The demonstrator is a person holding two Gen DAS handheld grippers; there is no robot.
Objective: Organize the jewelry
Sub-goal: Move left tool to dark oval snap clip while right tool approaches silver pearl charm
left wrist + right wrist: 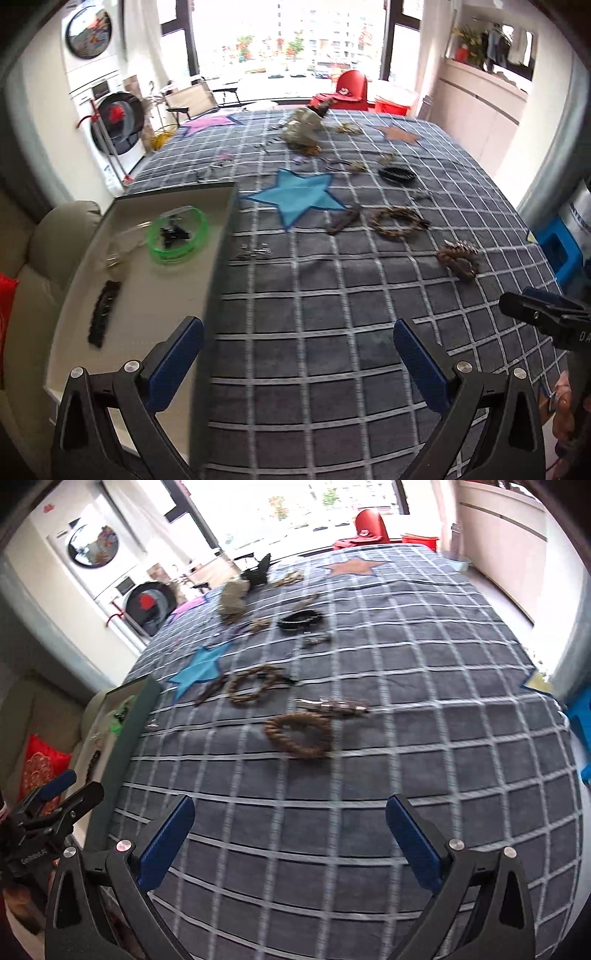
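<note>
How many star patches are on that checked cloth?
3, perhaps more hidden. A blue star lies near the tray, a pink star at the far left corner, and an orange-brown star at the far right.

Home, laundry/balcony-type room: stacked washer and dryer (103, 85) by the wall, big window (291, 48) facing apartment blocks, beige sofa (33, 258) with red cushion (40, 771), checked tablecloth (332, 314).

Grey white-checked cloth (332, 314), blue star (295, 197), green bangle (177, 236)
</note>
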